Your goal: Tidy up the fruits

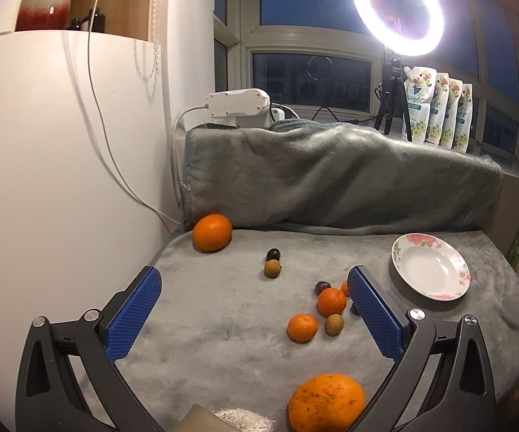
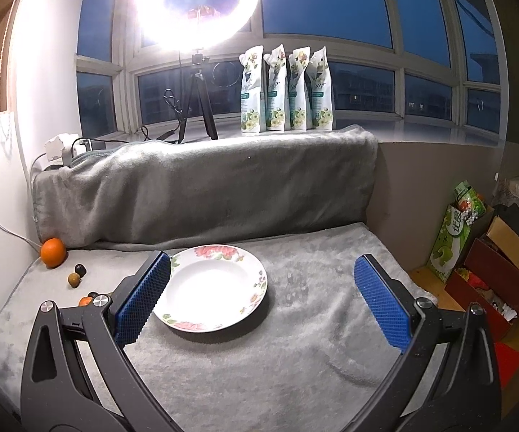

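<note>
Fruits lie scattered on a grey blanket covering the tabletop; none sits yet in the flowered plate, which rests empty at the right. A large orange sits far left against the blanket-draped backrest. Nearer the middle, a dark round fruit touches a brownish one. A cluster lies just left of the plate: two mandarins, a small brown fruit and another dark one. A second big orange lies closest to the left camera.

Both tongs are released and grasp nothing: the left tongs hang over the scattered fruit, the right tongs over the plate.

The step appears to be a first pick. A good approach is likely to centre one mandarin between the pads, clear of its neighbours, and close gently so it does not roll.

The fruits are nearly round, with no clear long axis or heading.
</note>
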A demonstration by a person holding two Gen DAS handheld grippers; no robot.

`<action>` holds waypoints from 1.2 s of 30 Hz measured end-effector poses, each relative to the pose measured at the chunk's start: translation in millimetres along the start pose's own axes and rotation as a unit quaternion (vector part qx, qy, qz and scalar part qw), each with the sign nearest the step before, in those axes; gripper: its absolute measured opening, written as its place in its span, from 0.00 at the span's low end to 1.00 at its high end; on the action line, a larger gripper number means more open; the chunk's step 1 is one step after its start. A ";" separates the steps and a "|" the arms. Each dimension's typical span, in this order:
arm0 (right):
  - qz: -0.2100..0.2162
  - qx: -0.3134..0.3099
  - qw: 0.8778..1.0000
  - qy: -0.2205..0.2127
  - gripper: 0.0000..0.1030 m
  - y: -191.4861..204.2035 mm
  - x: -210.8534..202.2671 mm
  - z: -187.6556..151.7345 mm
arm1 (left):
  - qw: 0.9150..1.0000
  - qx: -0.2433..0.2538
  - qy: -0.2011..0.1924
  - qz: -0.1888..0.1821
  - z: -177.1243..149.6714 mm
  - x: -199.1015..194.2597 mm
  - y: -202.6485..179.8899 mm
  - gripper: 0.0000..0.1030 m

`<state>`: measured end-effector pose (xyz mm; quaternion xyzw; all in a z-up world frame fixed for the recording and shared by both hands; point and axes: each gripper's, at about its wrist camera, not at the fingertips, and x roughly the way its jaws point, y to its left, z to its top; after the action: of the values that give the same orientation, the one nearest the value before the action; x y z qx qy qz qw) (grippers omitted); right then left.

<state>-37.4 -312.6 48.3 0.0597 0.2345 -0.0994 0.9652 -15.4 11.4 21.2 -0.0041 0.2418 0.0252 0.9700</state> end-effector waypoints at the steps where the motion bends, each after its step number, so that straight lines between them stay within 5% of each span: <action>1: 0.000 -0.001 1.000 0.000 1.00 0.4 -0.2 0.0 | 1.000 0.000 0.000 0.000 -0.1 0.3 0.4 0.99; 36: 0.003 0.003 1.000 0.003 1.00 2.2 1.7 -4.1 | 1.000 0.002 0.002 0.000 -1.3 -0.2 -4.1 0.99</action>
<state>-37.2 -310.1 44.0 0.0631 0.2370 -0.0973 0.9646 -16.0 7.2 20.1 -0.0023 0.2435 0.0246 0.9696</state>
